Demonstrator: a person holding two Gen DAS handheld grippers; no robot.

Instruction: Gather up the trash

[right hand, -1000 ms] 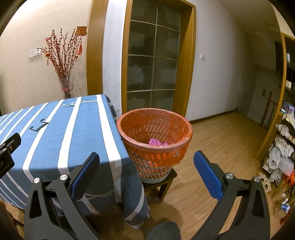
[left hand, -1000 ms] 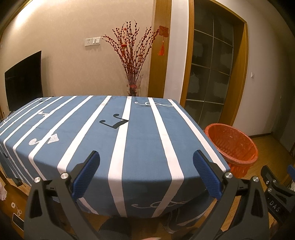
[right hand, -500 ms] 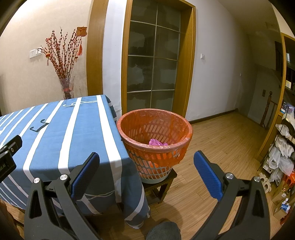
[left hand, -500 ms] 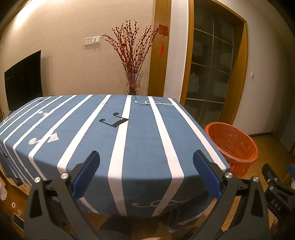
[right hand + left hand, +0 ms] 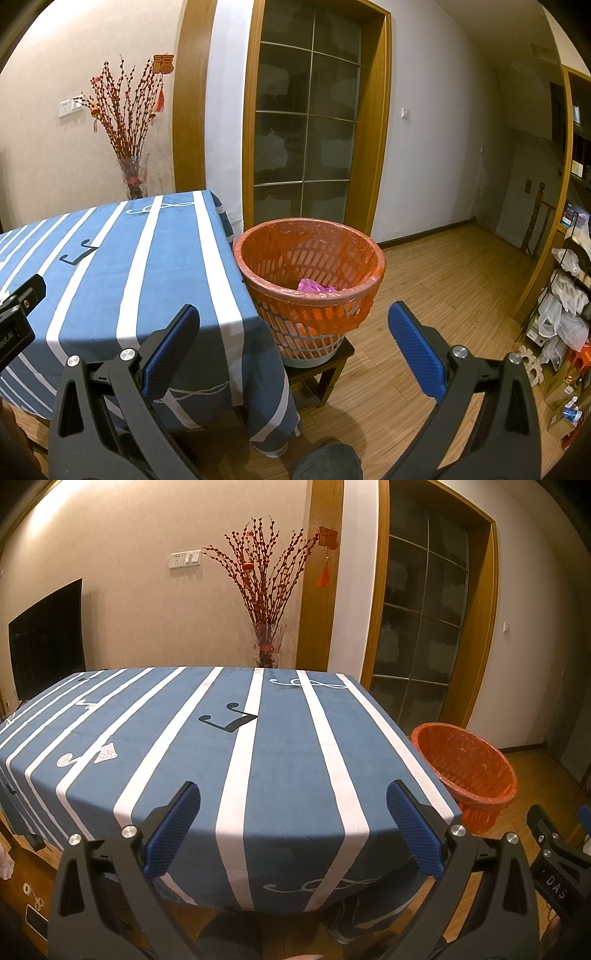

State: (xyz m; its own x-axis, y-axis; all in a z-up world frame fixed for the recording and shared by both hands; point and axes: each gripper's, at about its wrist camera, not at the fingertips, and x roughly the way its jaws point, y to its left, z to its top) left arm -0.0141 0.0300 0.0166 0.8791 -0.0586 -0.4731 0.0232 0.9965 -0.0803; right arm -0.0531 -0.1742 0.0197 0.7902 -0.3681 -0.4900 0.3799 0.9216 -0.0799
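My left gripper [image 5: 293,827] is hanging spread, empty, over the near bench [image 5: 280,760] edge; my right gripper [image 5: 293,349] is gaping empty; bin [image 5: 310,295] just ahead, pink trash [image 5: 314,285] lying inside.

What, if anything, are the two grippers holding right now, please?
Nothing is held: the left gripper and the right gripper are both open and empty.

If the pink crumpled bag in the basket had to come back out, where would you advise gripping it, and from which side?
Judging by its pose, grip the raised crumpled top of the pink bag, coming straight down through the open mouth of the orange-lined basket. The basket's walls enclose it on every side, and only its upper folds show. The open right gripper faces the basket; how far down the bag reaches is hidden.
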